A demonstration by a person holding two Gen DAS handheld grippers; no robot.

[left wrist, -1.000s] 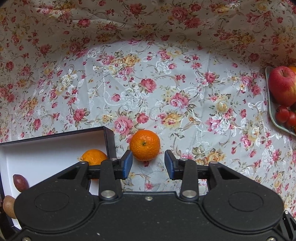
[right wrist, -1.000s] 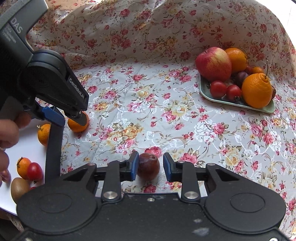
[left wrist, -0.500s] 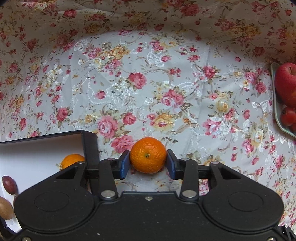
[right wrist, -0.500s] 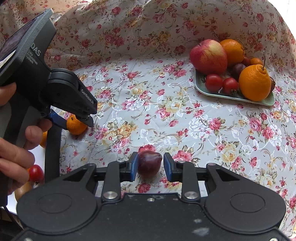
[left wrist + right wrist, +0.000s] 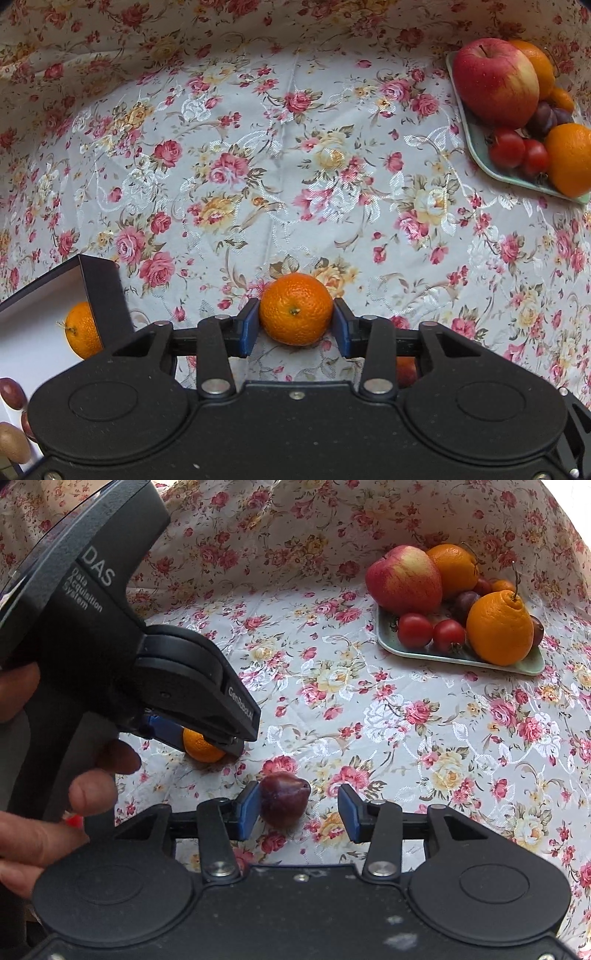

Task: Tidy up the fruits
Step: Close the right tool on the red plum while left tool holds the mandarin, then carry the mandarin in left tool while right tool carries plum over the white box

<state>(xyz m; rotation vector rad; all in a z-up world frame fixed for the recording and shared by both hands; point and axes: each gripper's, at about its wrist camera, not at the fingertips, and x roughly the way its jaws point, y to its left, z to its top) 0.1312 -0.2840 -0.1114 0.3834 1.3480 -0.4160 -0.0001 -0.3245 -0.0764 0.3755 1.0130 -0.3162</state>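
Left wrist view: you have the box (image 5: pixel 105 295) just left of your left gripper (image 5: pixel 295 325), its wall standing between the fingers and the white floor, so lift before swinging over it. That gripper is closed on the mandarin (image 5: pixel 295 314), both pads touching its sides; keep the squeeze gentle, since the peel likely gives. Your right gripper (image 5: pixel 297 808) is spread wide around the plum (image 5: pixel 283 798), which touches the left pad with a clear gap to the right one; centre it, then close slowly.
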